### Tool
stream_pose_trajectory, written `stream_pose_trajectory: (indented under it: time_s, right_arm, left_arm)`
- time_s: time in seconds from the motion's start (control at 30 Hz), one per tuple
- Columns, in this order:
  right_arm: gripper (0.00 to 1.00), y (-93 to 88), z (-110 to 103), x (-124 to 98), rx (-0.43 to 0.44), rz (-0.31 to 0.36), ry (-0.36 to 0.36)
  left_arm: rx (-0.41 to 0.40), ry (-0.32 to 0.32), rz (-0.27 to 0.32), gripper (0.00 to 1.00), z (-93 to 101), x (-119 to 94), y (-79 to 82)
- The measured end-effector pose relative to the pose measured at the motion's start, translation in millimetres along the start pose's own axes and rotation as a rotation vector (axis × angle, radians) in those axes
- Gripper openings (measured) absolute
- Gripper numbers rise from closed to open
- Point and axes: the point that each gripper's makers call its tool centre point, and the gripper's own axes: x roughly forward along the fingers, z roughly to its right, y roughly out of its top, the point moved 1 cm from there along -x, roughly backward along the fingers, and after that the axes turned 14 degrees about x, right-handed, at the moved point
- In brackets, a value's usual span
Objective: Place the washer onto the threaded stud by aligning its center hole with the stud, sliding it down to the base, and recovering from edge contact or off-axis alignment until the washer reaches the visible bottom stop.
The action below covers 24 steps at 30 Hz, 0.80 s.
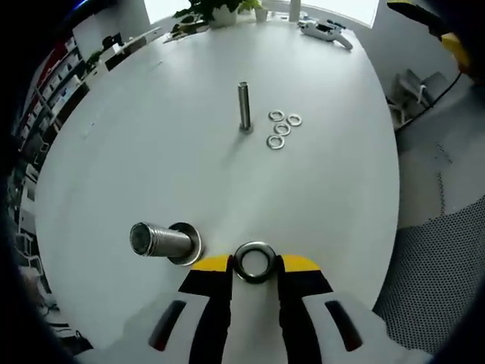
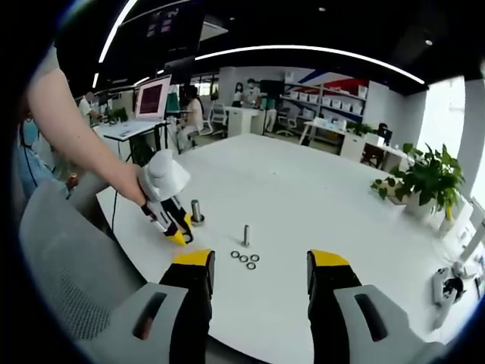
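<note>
While the left claw (image 1: 255, 267) pinches a silver metal washer (image 1: 255, 262) beside the thick threaded stud (image 1: 161, 240), the right claw (image 2: 260, 267) hangs spread; next, centring the hole over the stud.

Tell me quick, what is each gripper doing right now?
Left gripper: shut on a washer, beside the thick stud.
Right gripper: open, holding nothing, above the table.

Right gripper (image 2: 261, 274) jaws apart; washers (image 2: 245, 258) ahead
</note>
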Motion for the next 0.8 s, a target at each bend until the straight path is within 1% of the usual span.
stream_pose_trajectory:
  time_s: [0.1, 0.3, 0.4, 0.47, 0.57, 0.6, 0.63, 0.67, 0.7, 0.73, 0.77, 0.8]
  right_arm:
    - [0.51, -1.3, 0, 1, -0.003, -0.008, -0.002]
    - [0.51, -1.2, 2, 1, -0.005, -0.006, -0.011]
    - [0.51, -2.0, 1, 1, -0.011, -0.011, -0.011]
    - [0.51, -2.2, 0, 1, -0.015, -0.013, -0.008]
    - [0.51, -2.8, 0, 2, -0.018, -0.016, -0.009]
    - [0.51, -3.4, 1, 1, -0.018, -0.017, -0.01]
    - [0.51, -3.3, 1, 1, -0.019, -0.017, -0.012]
    - [0.51, -2.8, 1, 1, -0.02, -0.015, -0.014]
    - [0.51, -2.6, 1, 1, -0.018, -0.014, -0.014]
    - [0.51, -3.2, 1, 1, -0.019, -0.017, -0.013]
    - [0.51, -3.5, 0, 2, -0.021, -0.019, -0.011]
    - [0.51, -3.7, 0, 2, -0.025, -0.021, -0.009]
  left_arm:
    - [-0.007, 0.007, 0.011, 0.21, 0.5, -1, -0.4]
    - [-0.028, 0.03, 0.053, 0.21, 0.5, -2, -0.6]
    - [-0.049, 0.035, 0.054, 0.2, 0.4, -2, -0.1]
    - [-0.046, 0.033, 0.048, 0.2, 2.0, -2, 0.5]
    - [-0.056, 0.04, 0.063, 0.2, 3.6, -3, -0.1]
    - [-0.069, 0.046, 0.074, 0.19, 2.9, -4, 0.3]
    - [-0.064, 0.044, 0.08, 0.0, 3.0, -6, 1.2]
    - [0.027, -0.082, 0.031, 0.0, 19.4, -9, -5.2]
    - [-0.027, 0.034, 0.045, 0.0, 7.9, -2, -3.7]
    - [0.061, -0.024, -0.007, 0.0, 18.5, 3, -12.0]
    - [0.072, 0.049, 0.1, 0.0, 10.6, 5, 6.0]
    - [0.083, 0.027, 0.026, 0.0, 14.8, 1, -4.8]
